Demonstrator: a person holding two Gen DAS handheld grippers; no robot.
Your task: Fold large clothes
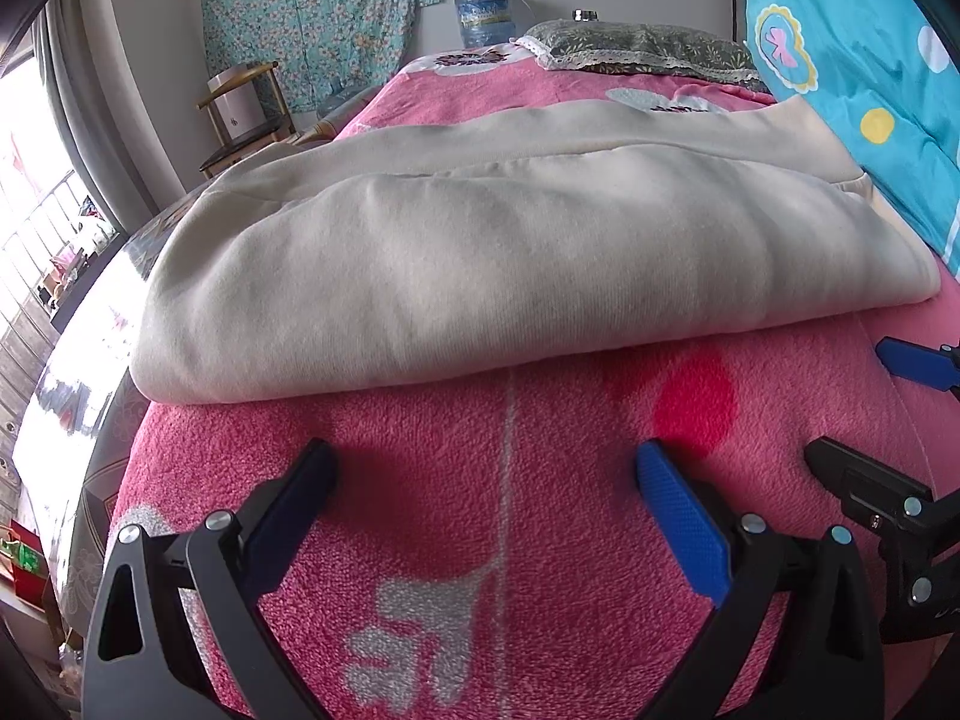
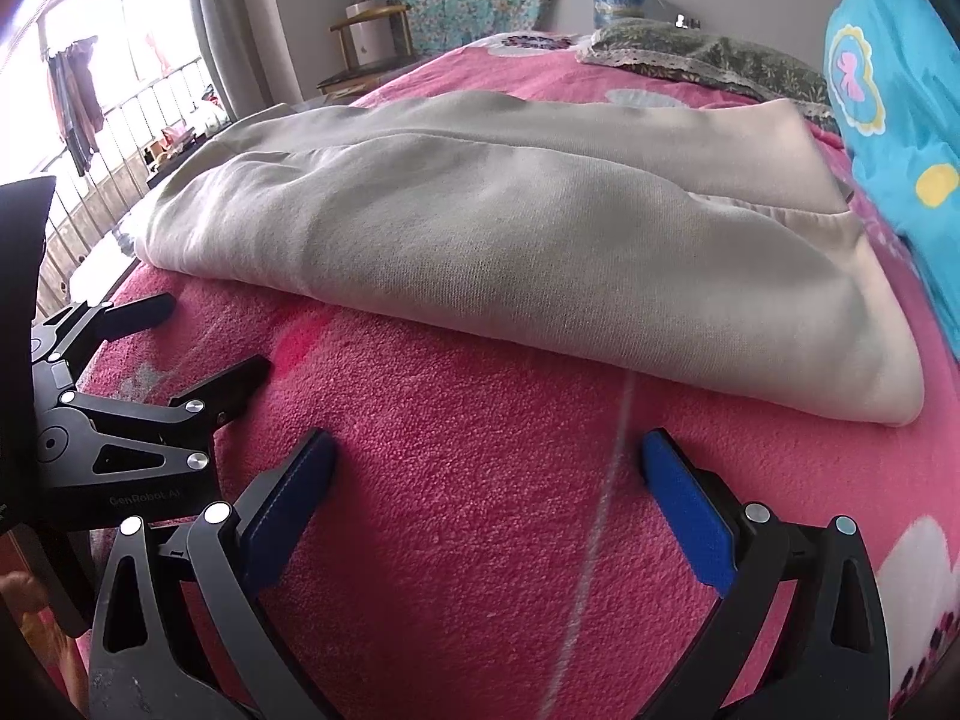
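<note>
A large cream garment (image 1: 480, 264) (image 2: 510, 240) lies folded in layers across the pink blanket (image 1: 456, 510) (image 2: 468, 480) on the bed, its folded edge toward me. My left gripper (image 1: 486, 462) is open just short of that edge, low over the blanket, with nothing between its blue pads. My right gripper (image 2: 489, 450) is also open and empty, a little short of the garment's near right part. Each shows in the other's view: the right gripper (image 1: 858, 414) at the right border, the left gripper (image 2: 204, 342) at the left border. Neither touches the garment.
A grey floral pillow (image 1: 648, 48) and a turquoise quilt (image 1: 870, 90) lie at the bed's far end and right side. Left of the bed are a wooden chair (image 1: 246, 114), a curtain and a barred window (image 2: 120, 120). A water jug (image 1: 486, 15) stands by the far wall.
</note>
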